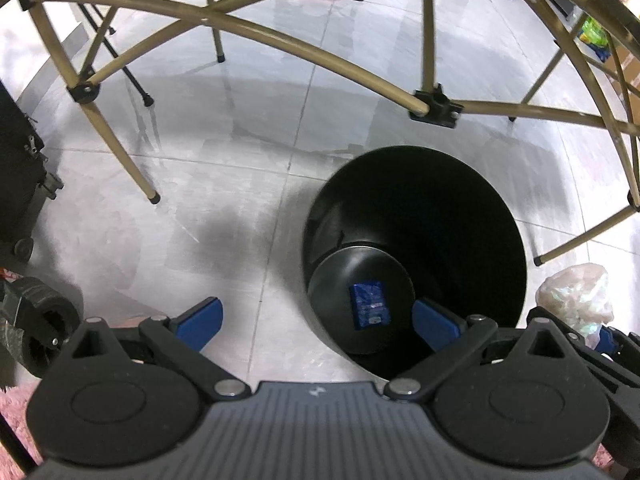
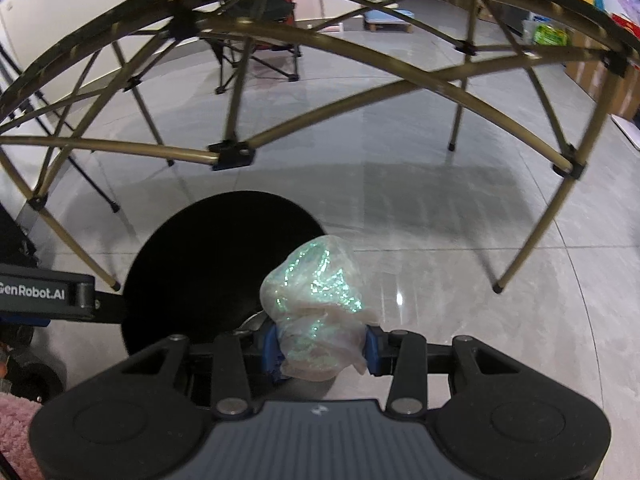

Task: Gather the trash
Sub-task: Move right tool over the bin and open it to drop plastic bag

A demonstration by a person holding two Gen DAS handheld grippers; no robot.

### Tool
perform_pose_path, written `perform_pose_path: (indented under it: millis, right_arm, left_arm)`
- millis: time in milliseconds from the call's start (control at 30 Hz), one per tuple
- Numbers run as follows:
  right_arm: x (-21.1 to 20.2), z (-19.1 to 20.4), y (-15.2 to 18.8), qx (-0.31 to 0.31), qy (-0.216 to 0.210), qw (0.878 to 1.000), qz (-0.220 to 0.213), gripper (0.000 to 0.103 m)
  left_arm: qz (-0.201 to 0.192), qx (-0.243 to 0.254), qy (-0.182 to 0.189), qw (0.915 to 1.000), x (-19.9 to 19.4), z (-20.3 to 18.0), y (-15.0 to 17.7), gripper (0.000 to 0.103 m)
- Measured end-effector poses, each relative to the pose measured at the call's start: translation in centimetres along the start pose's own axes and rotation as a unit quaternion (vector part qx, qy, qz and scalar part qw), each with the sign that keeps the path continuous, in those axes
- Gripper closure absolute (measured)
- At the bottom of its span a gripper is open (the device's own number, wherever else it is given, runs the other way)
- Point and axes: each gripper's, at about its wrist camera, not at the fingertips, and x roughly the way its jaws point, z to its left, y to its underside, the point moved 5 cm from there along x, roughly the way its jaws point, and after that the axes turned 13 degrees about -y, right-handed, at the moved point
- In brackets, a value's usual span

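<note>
A black round bin (image 1: pixel 440 220) stands on the grey tiled floor, its mouth open below me. Deep inside it a blue packet (image 1: pixel 370 306) lies on a round black surface. My left gripper (image 1: pixel 320 322) hangs open above the bin's near rim, its right blue pad (image 1: pixel 436 324) over the opening, and it holds nothing. My right gripper (image 2: pixel 320 350) is shut on a crumpled, shimmering clear plastic wrap (image 2: pixel 320 300), just right of the bin (image 2: pixel 208 264). That wrap (image 1: pixel 576 296) also shows at the right edge of the left wrist view.
A gold-coloured folding frame (image 1: pixel 434 106) arches over the bin, its legs (image 1: pixel 152 198) planted on the floor around it. A black wheeled case (image 1: pixel 20 184) and a tyre (image 1: pixel 44 328) sit at the left. A folding chair (image 2: pixel 260 48) and boxes (image 2: pixel 592 64) stand farther off.
</note>
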Motion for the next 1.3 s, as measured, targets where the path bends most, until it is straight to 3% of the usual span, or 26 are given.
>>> perform_pose_path:
  millis: [667,1133,1167,1233,1300]
  right_arm:
    - [5.0,6.4,-1.2,-0.041,-0.023,0.998,0.039,0.063]
    - [7.9,8.0,-1.2,-0.046,-0.020,0.997,0.064,0.061]
    - [8.0,8.1,-1.2,-0.046,-0.021,0.997,0.065,0.057]
    - [8.1,8.1,-1.2,-0.045,-0.020,0.997,0.066,0.039]
    - [8.1,7.9,-1.3,-0.042,-0.013,0.997,0.064,0.007]
  left_arm:
    - [0.009,-0.054,-0.019,0.9983,1.7,7.0,0.1,0.000]
    - [0.013,-0.069,-0.020,0.9973,2.2,8.8,0.2,0.000]
    - [0.013,-0.070,-0.020,0.9973,2.2,8.8,0.2,0.000]
    - [0.014,-0.071,-0.021,0.9972,2.2,8.8,0.2,0.000]
    - [0.014,-0.071,-0.021,0.9972,2.2,8.8,0.2,0.000]
